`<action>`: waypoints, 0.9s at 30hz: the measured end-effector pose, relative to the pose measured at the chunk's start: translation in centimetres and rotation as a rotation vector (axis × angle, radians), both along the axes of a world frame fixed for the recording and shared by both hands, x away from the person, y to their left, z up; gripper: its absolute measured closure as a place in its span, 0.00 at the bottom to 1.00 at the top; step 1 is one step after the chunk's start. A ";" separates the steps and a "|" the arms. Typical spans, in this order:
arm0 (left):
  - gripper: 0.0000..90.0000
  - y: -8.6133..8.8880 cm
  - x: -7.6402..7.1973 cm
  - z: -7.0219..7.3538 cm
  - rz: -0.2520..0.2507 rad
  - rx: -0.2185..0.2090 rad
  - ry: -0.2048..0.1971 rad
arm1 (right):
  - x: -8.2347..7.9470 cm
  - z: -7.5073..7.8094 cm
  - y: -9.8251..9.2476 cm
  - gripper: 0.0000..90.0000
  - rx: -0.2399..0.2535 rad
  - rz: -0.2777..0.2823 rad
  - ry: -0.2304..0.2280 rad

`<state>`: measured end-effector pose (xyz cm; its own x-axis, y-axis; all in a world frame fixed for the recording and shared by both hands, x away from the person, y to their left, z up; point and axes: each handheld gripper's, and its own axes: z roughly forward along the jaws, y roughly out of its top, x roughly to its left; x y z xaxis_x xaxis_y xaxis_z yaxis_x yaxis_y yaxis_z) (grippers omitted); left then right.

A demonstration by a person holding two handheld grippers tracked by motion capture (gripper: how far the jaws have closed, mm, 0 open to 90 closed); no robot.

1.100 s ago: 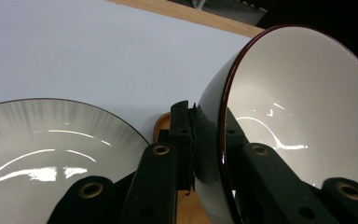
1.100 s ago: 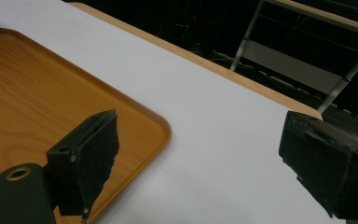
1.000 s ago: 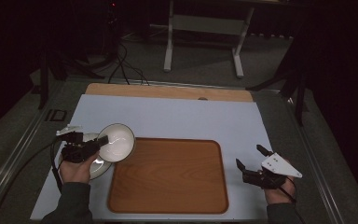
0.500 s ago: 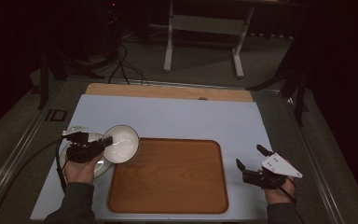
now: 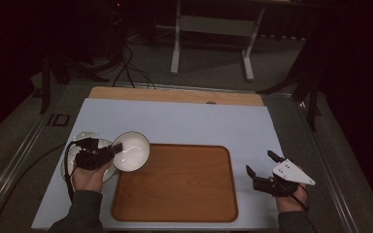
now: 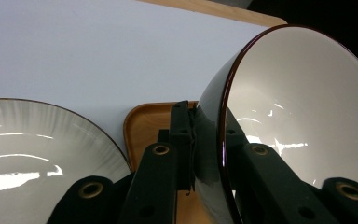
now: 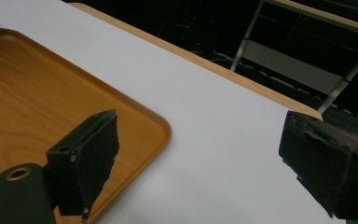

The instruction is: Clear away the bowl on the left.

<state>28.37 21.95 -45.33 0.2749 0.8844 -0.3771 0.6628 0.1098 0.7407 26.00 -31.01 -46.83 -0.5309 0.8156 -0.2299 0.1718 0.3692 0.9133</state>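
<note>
The bowl (image 5: 131,151) is being pinched at its rim by the closed left fingers (image 5: 117,145), overhanging the tray (image 5: 175,194) lying at four o'clock; the right fingers (image 7: 98,154) are being held wide open, empty.

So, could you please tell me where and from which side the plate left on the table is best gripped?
Grip the plate by its thin rim, coming in low from the person's side at the near left. It lies flat and shallow, so only the edge fits between gripper jaws. The left gripper is shut on the bowl, and the right gripper is open.
</note>
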 end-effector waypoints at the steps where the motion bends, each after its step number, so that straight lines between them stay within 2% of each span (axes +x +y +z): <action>1: 0.91 -0.1 0.0 0.0 -0.002 0.001 0.000 | 0.0 0.0 0.0 0.13 0.000 0.000 0.000; 27: 0.91 -1.9 0.1 -0.4 -0.044 0.022 0.008 | 0.0 0.0 0.0 0.13 -0.002 0.000 -0.001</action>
<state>28.51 20.02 -45.68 0.3103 0.8796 -0.3605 0.6729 0.0647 0.7369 25.97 -31.01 -46.83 -0.5309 0.8150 -0.2322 0.1706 0.3712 0.9127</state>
